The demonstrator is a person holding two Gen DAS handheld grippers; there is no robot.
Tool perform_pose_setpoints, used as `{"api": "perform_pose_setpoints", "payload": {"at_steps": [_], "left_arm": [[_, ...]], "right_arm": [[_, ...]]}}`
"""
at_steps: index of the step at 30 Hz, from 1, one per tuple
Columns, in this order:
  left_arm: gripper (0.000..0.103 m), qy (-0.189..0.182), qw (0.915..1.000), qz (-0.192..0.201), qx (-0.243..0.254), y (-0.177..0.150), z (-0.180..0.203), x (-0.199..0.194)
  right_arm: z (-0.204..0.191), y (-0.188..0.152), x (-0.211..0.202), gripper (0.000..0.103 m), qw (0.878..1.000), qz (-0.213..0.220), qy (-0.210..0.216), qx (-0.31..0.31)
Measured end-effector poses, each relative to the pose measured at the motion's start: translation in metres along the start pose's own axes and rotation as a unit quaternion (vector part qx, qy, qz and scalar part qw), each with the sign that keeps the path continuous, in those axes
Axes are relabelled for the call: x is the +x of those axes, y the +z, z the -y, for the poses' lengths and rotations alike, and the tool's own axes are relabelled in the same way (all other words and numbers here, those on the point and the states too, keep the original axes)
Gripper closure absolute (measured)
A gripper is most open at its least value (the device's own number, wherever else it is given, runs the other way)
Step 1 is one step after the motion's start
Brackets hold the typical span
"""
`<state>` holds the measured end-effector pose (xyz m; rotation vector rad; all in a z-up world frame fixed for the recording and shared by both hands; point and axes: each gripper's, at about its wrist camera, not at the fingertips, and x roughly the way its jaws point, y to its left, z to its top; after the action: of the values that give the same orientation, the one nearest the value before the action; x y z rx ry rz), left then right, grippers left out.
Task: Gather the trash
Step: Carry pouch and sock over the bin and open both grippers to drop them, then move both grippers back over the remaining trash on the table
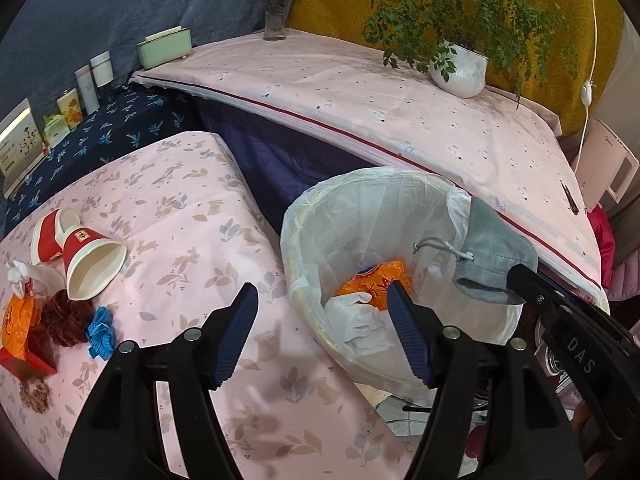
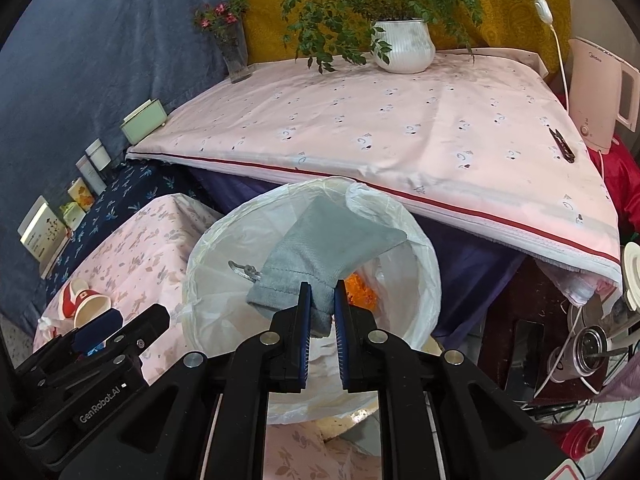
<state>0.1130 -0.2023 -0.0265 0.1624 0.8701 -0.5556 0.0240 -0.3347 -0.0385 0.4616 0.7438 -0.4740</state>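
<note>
A bin lined with a white plastic bag (image 1: pixel 304 216) (image 2: pixel 200 264) stands beside the low pink table (image 1: pixel 168 208). Inside lie an orange wrapper (image 1: pixel 372 280) and white tissue (image 1: pixel 360 320). My right gripper (image 2: pixel 320 296) is shut on a grey drawstring pouch (image 2: pixel 328 240) and holds it over the bin's opening; the pouch also shows in the left wrist view (image 1: pixel 496 256). My left gripper (image 1: pixel 320 312) is open and empty, hovering over the table edge and the bin's near rim. On the table's left lie red-and-white paper cups (image 1: pixel 84 256), an orange wrapper (image 1: pixel 18 320), a blue crumpled piece (image 1: pixel 100 330) and a dark red scrap (image 1: pixel 64 316).
A higher pink-covered table (image 2: pixel 400 128) stands behind the bin with a potted plant (image 2: pixel 404 44), a flower vase (image 2: pixel 236 56) and a green box (image 2: pixel 144 122). Small boxes (image 1: pixel 76 96) line a dark blue shelf at left. A kettle (image 2: pixel 596 92) and cables sit at right.
</note>
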Motion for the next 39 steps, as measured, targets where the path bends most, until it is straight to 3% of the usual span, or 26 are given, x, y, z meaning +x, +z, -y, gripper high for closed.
{"api": "perform_pose_setpoints", "payload": {"at_steps": [11,15,27,39], "left_arm": [[0.032,0.012,0.9998,0.011,-0.011,-0.004,-0.015,-0.009],[0.031,0.017,0.9995,0.015,-0.021,-0.006,-0.022,-0.013],[0.026,0.033,0.9975,0.033,-0.054,-0.017,-0.052,-0.036],[0.026,0.061,0.9910,0.037,-0.114,-0.041,-0.113,-0.060]], "right_arm": [[-0.019,0.001,-0.003,0.075,1.000,0.008,0.006,-0.013],[-0.022,0.001,-0.007,0.066,1.000,0.013,0.006,-0.014],[-0.050,-0.006,-0.022,0.060,0.999,0.018,0.017,-0.038],[-0.104,-0.025,-0.032,0.057,0.996,0.012,0.045,-0.082]]}}
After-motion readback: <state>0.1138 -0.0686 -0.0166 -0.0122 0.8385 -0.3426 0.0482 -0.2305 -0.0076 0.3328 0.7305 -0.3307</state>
